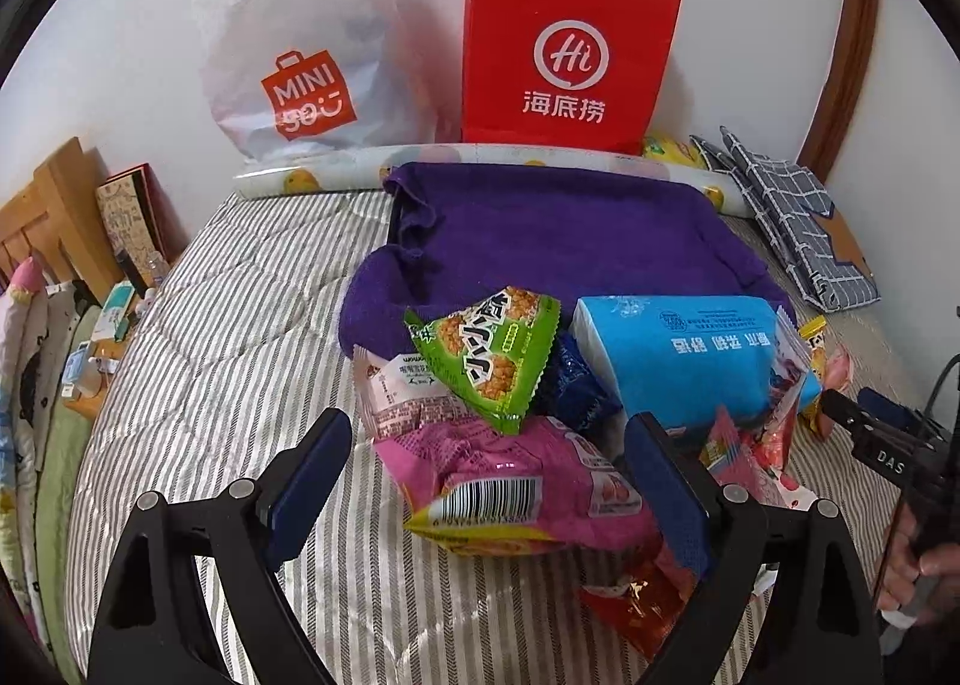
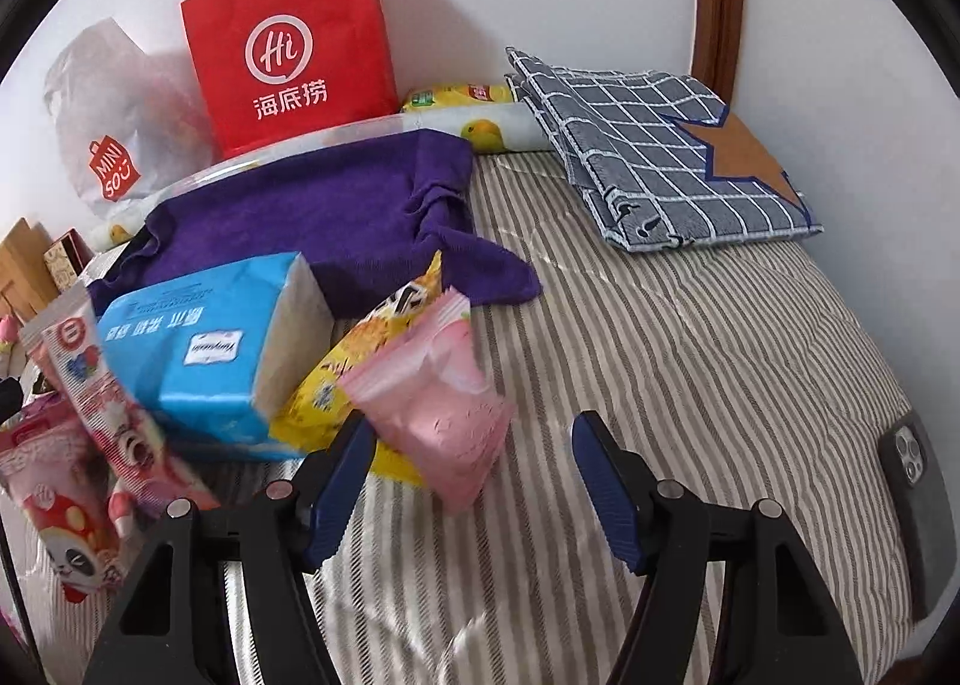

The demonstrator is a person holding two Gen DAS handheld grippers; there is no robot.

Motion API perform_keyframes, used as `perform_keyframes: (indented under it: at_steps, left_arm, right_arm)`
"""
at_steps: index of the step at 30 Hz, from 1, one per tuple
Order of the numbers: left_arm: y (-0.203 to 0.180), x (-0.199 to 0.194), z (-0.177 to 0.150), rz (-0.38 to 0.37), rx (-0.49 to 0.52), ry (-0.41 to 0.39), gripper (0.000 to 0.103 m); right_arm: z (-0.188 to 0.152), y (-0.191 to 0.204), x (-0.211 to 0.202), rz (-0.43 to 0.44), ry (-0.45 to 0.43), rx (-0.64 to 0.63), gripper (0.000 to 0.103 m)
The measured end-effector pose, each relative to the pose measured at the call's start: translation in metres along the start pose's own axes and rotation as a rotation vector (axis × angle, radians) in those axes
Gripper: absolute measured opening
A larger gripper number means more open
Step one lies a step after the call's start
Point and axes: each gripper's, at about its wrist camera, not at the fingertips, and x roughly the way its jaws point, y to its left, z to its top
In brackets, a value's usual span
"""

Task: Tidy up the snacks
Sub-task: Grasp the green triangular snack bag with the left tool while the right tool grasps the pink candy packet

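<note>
My left gripper (image 1: 486, 481) is spread wide around the pink bag (image 1: 516, 481) on the striped bed (image 1: 240, 325); my right gripper (image 2: 468, 475) gapes beside the pink packet (image 2: 432, 409), so I centre each before squeezing

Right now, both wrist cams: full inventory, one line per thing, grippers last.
red paper bag: 1, red, against wall behind purple cloth
white plastic bag: 1, white with orange logo, beside red bag
purple cloth: 1, purple, mid-bed
tissue pack: 1, blue, on the snack pile
green snack packet: 1, green, top of pile
pink barcode packet: 1, pink and yellow, between left gripper's fingers
pale pink packet: 1, pink, by right gripper
yellow packet: 1, yellow, under pale pink packet
checked cloth: 1, grey-blue, far corner
phone: 1, dark, bed edge
left gripper: open
right gripper: open, pads off packet
</note>
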Motion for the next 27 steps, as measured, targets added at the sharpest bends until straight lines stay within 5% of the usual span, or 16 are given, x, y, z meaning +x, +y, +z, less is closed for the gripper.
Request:
perform_keyframes:
  at_steps: [7,10,27]
  left_arm:
    - [0.008,0.011,0.005,-0.032,-0.013,0.015,0.092]
    - [0.013,0.014,0.004,-0.026,-0.019,0.021,0.092]
    - [0.039,0.013,0.010,-0.029,-0.046,0.039,0.092]
  right_arm:
    - [0.008,0.002,0.015,0.036,-0.008,-0.068,0.066]
    - [0.008,0.002,0.017,0.092,0.019,-0.076,0.047]
    - [-0.009,0.004,-0.023,0.046,-0.014,-0.011,0.043]
